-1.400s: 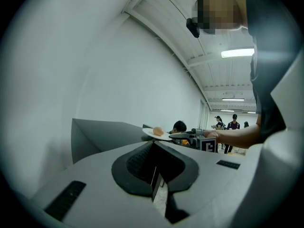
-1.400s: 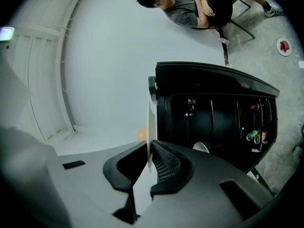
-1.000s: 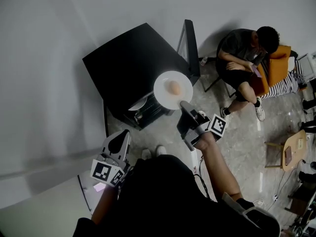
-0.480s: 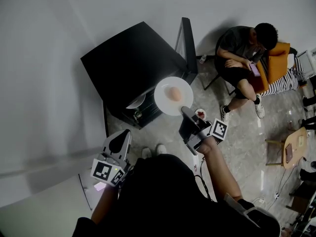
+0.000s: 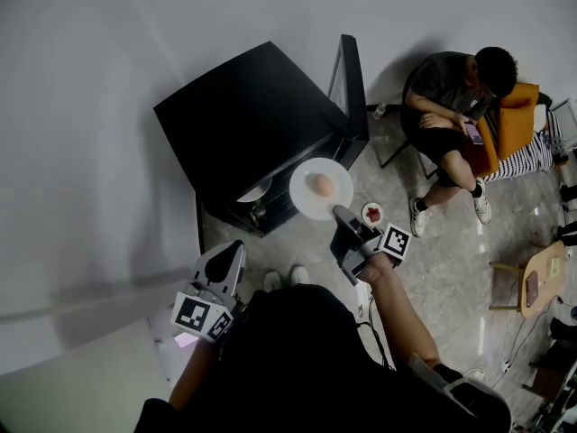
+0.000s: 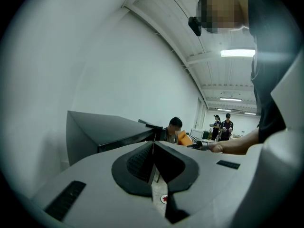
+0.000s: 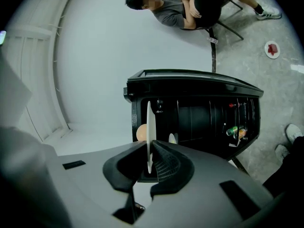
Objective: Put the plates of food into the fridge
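Open black fridge (image 5: 243,124), with a white plate (image 5: 321,188) held just in front of its opening.
The fridge's inside is mostly dark; from above only another plate (image 5: 255,190) peeks out under its top. The held plate lies level, face up, its far rim toward the fridge; being round, it has no long axis. The right claw (image 5: 345,219) is clamped on its near rim. Seen edge-on there, it hides most of the round pale-orange food (image 5: 320,184). The left claw (image 5: 225,258) is closed and empty. A small plate (image 5: 372,214) of something red sits on the floor.
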The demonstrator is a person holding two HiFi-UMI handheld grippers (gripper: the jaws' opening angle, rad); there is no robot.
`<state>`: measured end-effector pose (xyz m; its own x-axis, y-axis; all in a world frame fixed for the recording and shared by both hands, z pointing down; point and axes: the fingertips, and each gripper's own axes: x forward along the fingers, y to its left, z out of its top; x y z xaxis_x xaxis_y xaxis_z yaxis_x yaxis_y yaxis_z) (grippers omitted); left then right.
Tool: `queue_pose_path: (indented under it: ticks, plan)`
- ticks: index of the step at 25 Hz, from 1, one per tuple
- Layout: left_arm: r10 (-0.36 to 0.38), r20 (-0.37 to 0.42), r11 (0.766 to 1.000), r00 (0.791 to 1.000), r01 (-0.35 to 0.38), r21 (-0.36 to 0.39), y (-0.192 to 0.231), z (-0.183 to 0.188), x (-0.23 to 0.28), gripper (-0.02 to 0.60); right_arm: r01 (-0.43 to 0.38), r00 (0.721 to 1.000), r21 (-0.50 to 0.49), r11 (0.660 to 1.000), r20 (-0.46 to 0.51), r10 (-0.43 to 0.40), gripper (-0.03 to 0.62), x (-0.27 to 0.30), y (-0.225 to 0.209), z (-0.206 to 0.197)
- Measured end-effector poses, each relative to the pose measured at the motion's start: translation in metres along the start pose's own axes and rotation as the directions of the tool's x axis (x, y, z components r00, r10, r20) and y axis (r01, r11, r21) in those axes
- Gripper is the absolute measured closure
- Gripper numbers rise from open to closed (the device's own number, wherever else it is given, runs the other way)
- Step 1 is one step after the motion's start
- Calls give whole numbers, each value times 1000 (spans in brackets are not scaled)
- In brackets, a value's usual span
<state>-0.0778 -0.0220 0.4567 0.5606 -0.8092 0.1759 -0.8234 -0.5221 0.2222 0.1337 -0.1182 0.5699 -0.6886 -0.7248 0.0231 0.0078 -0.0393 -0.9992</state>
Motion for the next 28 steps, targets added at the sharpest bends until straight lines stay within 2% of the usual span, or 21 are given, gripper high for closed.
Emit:
queue_pose_path:
  ticks: [15, 28]
  plan:
    - [27, -35, 999, 999, -28, -15, 12, -13, 5, 557, 96, 995, 12, 995, 35, -96, 549, 43, -63, 25]
    - [48, -41, 999, 998, -49, -12, 16, -15, 6, 557, 111, 993, 5, 994, 38, -112, 549, 88, -88, 37]
